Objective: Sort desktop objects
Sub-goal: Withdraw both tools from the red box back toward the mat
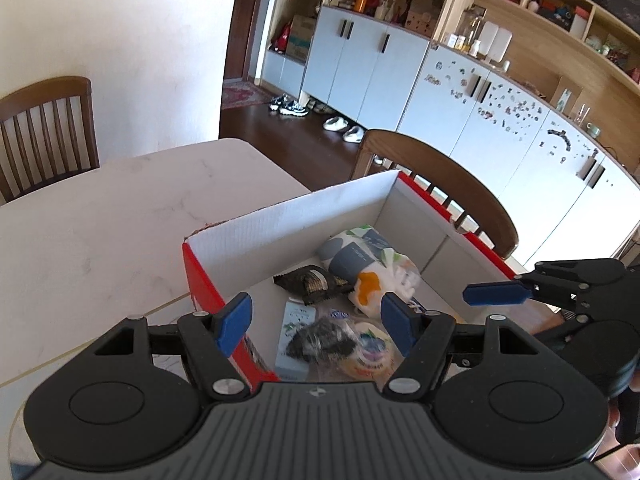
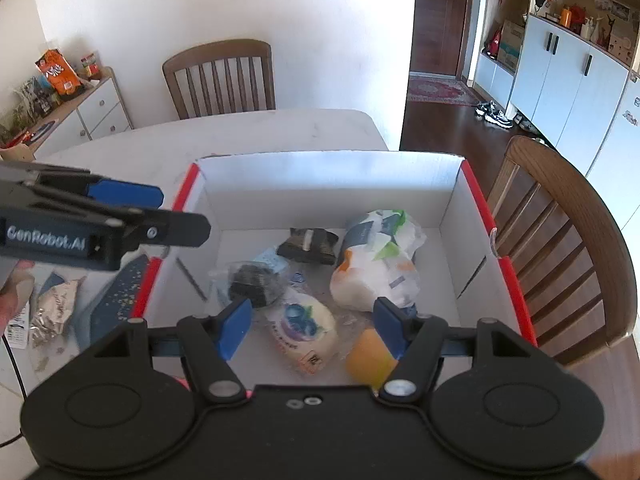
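Observation:
An open red-and-white cardboard box (image 2: 320, 184) stands on the pale table. Inside lie a floral tissue pack (image 2: 376, 264), a dark snack packet (image 2: 308, 244), a dark lump in a clear bag (image 2: 252, 280), a blueberry-print bun packet (image 2: 304, 328) and an orange-yellow item (image 2: 368, 360). My right gripper (image 2: 312, 320) hangs open above the box's near end, its pads touching nothing. My left gripper (image 1: 316, 316) is open too, above the box's (image 1: 288, 216) near left corner, over the bun packet (image 1: 372, 352). The right gripper's blue finger (image 1: 496, 294) reaches in from the right.
Left of the box lie a crumpled silver wrapper (image 2: 56, 308) and a blue speckled packet (image 2: 116, 292). A hand (image 2: 12, 292) shows at the left edge. Wooden chairs stand behind the table (image 2: 224, 76) and beside the box (image 2: 560, 240). A sideboard (image 2: 92, 108) is at the far left.

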The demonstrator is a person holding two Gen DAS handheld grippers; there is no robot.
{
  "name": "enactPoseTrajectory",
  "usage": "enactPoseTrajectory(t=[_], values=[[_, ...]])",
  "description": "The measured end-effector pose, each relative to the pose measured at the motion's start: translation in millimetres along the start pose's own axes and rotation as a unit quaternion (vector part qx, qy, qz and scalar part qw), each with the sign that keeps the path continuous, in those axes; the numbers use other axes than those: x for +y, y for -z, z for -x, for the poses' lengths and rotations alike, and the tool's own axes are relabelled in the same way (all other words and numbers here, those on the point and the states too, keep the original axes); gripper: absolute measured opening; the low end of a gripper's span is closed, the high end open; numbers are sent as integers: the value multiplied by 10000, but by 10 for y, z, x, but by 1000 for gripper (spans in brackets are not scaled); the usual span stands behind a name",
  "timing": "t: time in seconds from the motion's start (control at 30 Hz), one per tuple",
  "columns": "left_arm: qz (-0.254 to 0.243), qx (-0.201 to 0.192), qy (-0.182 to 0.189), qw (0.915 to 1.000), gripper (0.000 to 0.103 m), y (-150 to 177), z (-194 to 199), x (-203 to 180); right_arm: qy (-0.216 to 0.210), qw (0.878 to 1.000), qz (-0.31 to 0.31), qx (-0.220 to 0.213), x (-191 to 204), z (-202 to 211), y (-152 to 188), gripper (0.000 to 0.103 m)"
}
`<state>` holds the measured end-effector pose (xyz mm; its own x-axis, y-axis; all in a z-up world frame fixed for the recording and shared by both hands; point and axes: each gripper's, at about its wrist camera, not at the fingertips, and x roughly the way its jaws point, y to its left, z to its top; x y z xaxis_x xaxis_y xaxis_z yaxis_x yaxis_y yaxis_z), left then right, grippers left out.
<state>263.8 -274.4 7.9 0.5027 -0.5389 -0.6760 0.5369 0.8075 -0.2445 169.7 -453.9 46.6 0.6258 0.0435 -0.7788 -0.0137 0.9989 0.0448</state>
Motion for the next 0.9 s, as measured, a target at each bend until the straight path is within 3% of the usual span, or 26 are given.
enactPoseTrajectory(t=[0.43, 0.77, 0.9], values=[[11, -250, -33, 9997, 71, 387, 646, 134, -101, 9995, -48, -298, 495, 255, 114, 67], [199, -447, -170, 9987, 76, 752, 1137, 504, -221, 9988, -185, -402, 953, 259, 210, 71], [308, -532, -319, 9976, 83, 916, 1332, 684, -299, 9986, -101, -423, 1229, 233, 248, 72]])
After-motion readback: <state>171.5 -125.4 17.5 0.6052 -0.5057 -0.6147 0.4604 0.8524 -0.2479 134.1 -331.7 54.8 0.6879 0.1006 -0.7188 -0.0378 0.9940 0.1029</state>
